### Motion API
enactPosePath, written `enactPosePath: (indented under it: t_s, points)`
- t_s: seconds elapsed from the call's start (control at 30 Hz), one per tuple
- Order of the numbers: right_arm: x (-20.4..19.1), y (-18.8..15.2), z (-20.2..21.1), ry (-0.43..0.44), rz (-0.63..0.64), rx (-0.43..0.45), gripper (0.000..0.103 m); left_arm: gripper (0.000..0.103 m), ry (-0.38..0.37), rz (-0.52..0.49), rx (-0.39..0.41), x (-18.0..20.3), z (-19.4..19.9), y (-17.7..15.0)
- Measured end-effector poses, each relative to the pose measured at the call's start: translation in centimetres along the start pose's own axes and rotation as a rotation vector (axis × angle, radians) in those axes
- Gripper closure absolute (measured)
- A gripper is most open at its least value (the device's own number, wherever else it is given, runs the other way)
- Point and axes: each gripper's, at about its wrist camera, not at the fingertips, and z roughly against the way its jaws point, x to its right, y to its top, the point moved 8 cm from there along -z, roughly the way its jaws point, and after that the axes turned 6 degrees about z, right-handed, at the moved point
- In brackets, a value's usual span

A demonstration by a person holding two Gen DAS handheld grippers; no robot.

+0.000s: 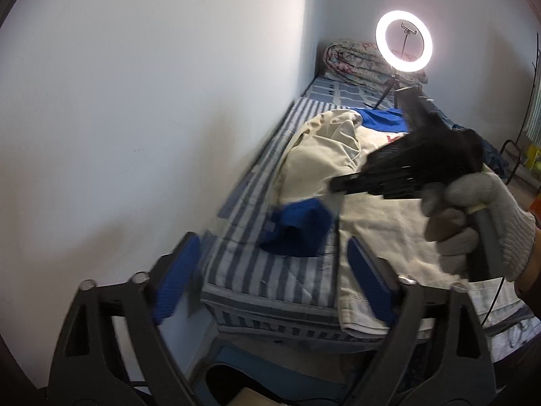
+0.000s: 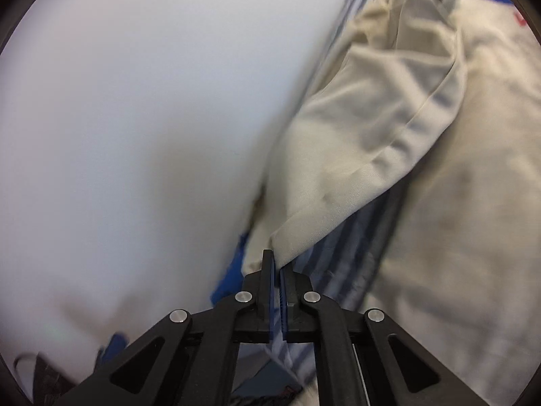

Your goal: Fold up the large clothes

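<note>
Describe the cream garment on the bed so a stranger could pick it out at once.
Start at the striped bed that runs along the white wall toward the lit ring light. The cream garment lies spread over the bed's middle and near end. Unlike the blue cloths around it, it is pale beige, and the right gripper has its jaws shut on one corner.

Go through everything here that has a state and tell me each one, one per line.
Left gripper: open, holding nothing.
Right gripper: shut on a corner of the cream garment.
Cream garment: rumpled, unfolded, corner lifted.
Ring light: switched on.
Quilt: rolled up at the bed's far end.
</note>
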Motion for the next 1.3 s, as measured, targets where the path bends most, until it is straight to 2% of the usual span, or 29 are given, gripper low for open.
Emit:
enactPosePath:
  t_s: [0.1,0.23,0.33,0.47,0.63,0.8,0.93,0.97,1.0,1.03,1.1,1.17,1.27,1.3]
  points:
    - [2.6,-1.3,0.6,-0.049,-0.009,-0.018,0.103,0.02,-0.059,0.033,-0.047,1.0,-0.6,-0.1]
    - [6.3,-3.9,-1.6,-0.113,-0.039,-0.053,0.103,0.021,-0.107,0.06,-0.129,2.5,-2.3,-0.2]
    - [7.5,-4.4,-1.4,-0.122,-0.051,-0.058,0.103,0.029,-0.127,0.104,-0.197,2.9,-4.5,-0.1]
    - [7.8,-5.1,-1.3,-0.114,-0.037,-0.048,0.103,0.029,-0.114,0.172,-0.295,2.5,-9.2,-0.3]
    - [7.5,-5.1,-0.9,-0.11,-0.015,-0.04,0.103,0.029,-0.105,0.341,-0.437,0.4,-14.7,-2.1]
    - [7.6,-4.6,-1.3,-0.105,-0.005,-0.036,0.103,0.029,-0.127,0.476,-0.51,-0.7,-17.3,-3.4]
    - [7.4,-4.8,-0.9,-0.096,-0.006,-0.03,0.103,0.029,-0.132,0.487,-0.487,-0.3,-17.9,-2.6]
    - [7.5,-4.8,-0.9,-0.092,-0.008,-0.029,0.103,0.035,-0.144,0.489,-0.484,-0.1,-18.3,-2.4]
    - [7.6,-5.0,-0.7,-0.089,-0.011,-0.028,0.103,0.068,-0.16,0.49,-0.486,0.3,-18.5,-2.3]
    - [7.6,-5.0,-0.6,-0.086,-0.013,-0.027,0.103,0.076,-0.155,0.476,-0.5,0.7,-18.8,-2.5]
    - [7.6,-5.1,-0.1,-0.084,-0.008,-0.028,0.103,0.086,-0.124,0.443,-0.478,0.9,-18.8,-2.3]
    - [7.3,-5.2,0.2,-0.082,0.013,-0.035,0.103,0.087,-0.108,0.405,-0.445,1.0,-17.9,-1.7]
    - [6.5,-4.7,2.4,-0.051,0.048,-0.009,0.094,0.088,-0.082,0.305,-0.325,1.4,-14.8,0.9]
    - [6.4,-4.3,3.3,-0.039,0.051,0.018,0.082,0.088,-0.072,0.263,-0.273,1.6,-13.5,2.0]
